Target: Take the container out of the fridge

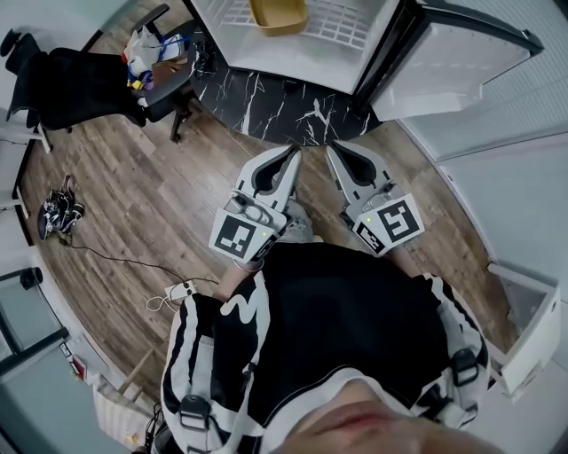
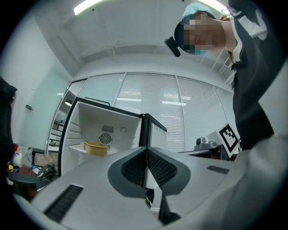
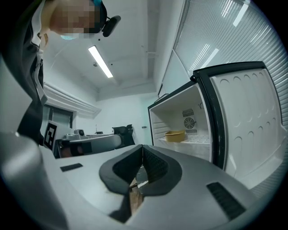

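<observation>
A yellow container sits on the white wire shelf of the open fridge at the top of the head view; it also shows in the left gripper view as the yellow container and in the right gripper view as the yellow container. My left gripper and right gripper are held side by side above the floor, both pointing at the fridge and well short of it. Both are shut with nothing between the jaws.
The fridge door stands swung open to the right. A black marbled mat lies before the fridge. A black office chair with clutter is at the left, and cables with a power strip lie on the wooden floor.
</observation>
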Available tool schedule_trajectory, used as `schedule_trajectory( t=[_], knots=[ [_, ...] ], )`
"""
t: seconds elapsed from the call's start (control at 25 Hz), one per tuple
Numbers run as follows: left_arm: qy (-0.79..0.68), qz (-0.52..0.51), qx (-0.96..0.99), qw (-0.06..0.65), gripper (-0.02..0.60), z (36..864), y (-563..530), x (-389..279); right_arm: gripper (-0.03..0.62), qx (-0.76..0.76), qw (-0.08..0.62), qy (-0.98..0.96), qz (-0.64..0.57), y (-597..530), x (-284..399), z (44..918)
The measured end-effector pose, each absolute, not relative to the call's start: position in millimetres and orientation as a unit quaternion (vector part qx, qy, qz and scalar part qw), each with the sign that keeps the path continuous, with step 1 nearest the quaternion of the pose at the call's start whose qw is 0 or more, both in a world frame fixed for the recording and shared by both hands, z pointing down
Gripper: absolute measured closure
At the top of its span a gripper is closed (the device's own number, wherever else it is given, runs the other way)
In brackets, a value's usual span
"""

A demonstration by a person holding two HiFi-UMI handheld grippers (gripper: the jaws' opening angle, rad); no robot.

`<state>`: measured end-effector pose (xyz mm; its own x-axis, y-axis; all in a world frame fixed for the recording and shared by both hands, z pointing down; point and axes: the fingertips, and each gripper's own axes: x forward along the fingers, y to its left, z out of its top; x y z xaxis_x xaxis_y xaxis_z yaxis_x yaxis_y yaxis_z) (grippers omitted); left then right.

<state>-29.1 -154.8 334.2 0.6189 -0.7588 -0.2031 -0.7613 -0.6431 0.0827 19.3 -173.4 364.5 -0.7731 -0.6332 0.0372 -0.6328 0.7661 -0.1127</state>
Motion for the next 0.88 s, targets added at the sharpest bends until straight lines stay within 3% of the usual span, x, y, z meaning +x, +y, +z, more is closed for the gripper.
schedule_trajectory(
  t=[0.88],
  knots=[
    [0.409,0.106,-0.907,0.002,0.571,324,-262,-61,0.582,-0.363,-0.001,0.930,-0.061,-280,-7,353]
  ],
)
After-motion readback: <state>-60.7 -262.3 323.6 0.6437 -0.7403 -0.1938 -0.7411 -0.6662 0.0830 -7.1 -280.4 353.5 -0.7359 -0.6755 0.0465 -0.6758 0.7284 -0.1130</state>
